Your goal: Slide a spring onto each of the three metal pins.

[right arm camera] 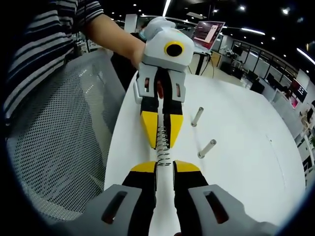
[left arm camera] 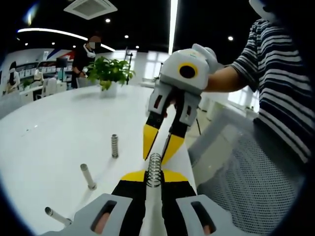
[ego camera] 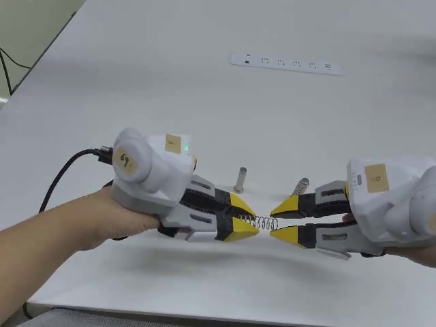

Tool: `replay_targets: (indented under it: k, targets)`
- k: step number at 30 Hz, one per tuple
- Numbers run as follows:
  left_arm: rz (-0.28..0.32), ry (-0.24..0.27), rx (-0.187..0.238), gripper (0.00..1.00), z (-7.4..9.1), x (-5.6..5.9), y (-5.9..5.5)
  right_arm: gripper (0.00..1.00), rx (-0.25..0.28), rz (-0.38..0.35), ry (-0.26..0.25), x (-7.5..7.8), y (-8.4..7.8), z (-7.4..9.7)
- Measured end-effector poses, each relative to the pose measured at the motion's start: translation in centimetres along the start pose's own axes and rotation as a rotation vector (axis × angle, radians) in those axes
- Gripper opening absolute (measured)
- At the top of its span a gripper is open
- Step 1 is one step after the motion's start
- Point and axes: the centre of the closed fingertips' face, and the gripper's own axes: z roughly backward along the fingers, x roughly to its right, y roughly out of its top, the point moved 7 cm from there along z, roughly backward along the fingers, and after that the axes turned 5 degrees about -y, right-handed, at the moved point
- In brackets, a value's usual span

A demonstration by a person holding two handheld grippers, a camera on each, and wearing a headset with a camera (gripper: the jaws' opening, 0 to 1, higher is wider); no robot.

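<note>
Head view: L gripper (ego camera: 255, 223) clamps spring (ego camera: 266, 222) by one end; R gripper (ego camera: 274, 223) jaws gape round free end, prob. for handover. Bare pin (ego camera: 240, 179) waits behind spring.

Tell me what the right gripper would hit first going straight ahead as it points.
The spring: its free end sits at the right gripper's open tips; just beyond, the left gripper shut on it.

Left tool (ego camera: 256, 223), gripped in left hand (ego camera: 126, 218), held level above worktop, jaws clamped on spring (ego camera: 266, 222). Right tool (ego camera: 272, 223) faces it tip to tip, jaws parted.
</note>
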Motion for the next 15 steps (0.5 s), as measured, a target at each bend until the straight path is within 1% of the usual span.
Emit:
replay_targets:
  k: [3,8,15]
  targets:
    - [0.002,-0.006,-0.002,0.03,-0.03,0.08,0.01,0.08,0.005,-0.008,0.008,-0.13,0.02,-0.13]
    - [0.01,-0.003,-0.004,0.03,0.1,0.15,-0.13,0.07,0.007,-0.006,0.007,-0.14,0.09,-0.2]
    - [0.013,-0.003,-0.001,0.03,0.06,0.19,-0.06,0.07,0.002,0.012,0.007,-0.02,0.29,-0.05]
